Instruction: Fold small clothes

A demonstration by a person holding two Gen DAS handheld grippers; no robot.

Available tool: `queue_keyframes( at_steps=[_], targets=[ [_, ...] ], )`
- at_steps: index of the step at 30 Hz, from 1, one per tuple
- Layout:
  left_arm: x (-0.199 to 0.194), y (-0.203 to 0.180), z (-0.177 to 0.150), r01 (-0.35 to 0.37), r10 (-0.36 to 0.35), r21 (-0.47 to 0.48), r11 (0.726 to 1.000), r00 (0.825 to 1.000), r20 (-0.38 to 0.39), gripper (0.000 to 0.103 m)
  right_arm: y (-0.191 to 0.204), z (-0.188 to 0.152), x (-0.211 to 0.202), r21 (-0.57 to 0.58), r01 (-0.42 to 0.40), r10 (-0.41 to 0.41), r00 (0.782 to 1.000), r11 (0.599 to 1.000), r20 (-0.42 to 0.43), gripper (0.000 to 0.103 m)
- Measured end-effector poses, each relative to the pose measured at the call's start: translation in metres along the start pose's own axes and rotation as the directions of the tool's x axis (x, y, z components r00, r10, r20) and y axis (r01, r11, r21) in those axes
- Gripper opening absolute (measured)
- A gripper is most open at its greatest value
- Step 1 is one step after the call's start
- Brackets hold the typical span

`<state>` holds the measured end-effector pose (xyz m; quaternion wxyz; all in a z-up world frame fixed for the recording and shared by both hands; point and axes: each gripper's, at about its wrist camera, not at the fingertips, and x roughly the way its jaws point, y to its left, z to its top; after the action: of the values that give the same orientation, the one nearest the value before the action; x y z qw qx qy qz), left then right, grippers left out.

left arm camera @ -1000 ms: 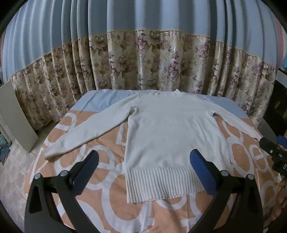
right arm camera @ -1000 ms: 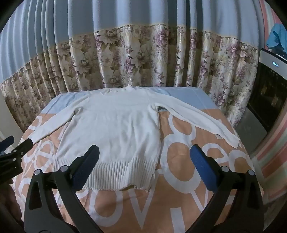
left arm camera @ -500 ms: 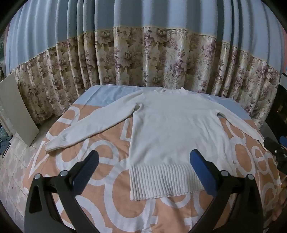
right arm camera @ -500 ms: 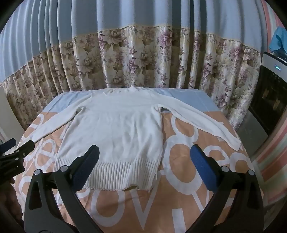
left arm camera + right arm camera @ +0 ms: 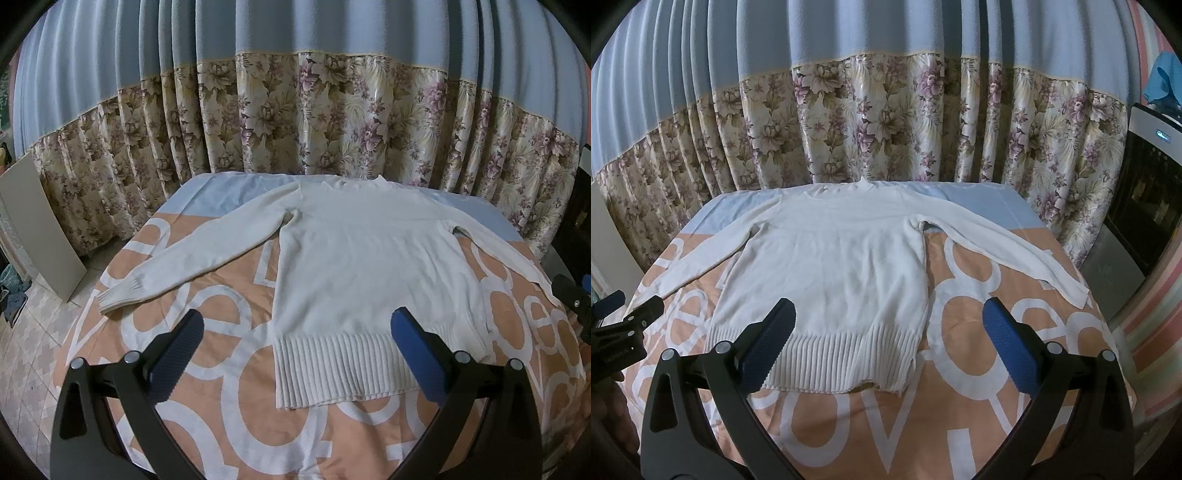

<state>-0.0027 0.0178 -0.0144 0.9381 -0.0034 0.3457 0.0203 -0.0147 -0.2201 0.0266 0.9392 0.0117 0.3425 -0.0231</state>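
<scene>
Left wrist view: white sweater (image 5: 369, 273) spread flat, face up, on the bedspread (image 5: 236, 391) with its orange-and-white ring pattern, collar at 12 o'clock near the floral curtain (image 5: 332, 122), ribbed hem toward the camera. Left gripper (image 5: 295, 354) hovers with jaws spread wide, holding nothing. Hem sits between the jaws, nearer the right-hand blue pad, which overlaps the hem's corner in frame; contact hard to judge, probably clear above it. One sleeve runs out to 9 o'clock, cuff beyond the left-hand pad. Grey board (image 5: 37, 232) leans at 9 o'clock.

Right wrist view: right gripper (image 5: 888, 352) likewise wide open and empty. Sweater (image 5: 834, 273) lies toward 11 o'clock; the left-hand pad overlaps the hem, the right-hand pad is over bare bedspread (image 5: 960, 369). Other sleeve reaches to 3 o'clock, past the right-hand pad. Left gripper (image 5: 624, 317) shows at 9 o'clock.
</scene>
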Motion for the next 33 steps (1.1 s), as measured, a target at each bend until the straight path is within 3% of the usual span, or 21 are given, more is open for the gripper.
queue_keyframes(
  at_steps=[33],
  targets=[
    [-0.0005, 0.0052, 0.0009, -0.004, 0.004, -0.003, 1.0, 1.0, 0.003, 0.102, 0.0019, 0.0003, 0.0002, 0.011, 0.0, 0.0, 1.0, 1.0, 0.002, 0.1]
  ],
)
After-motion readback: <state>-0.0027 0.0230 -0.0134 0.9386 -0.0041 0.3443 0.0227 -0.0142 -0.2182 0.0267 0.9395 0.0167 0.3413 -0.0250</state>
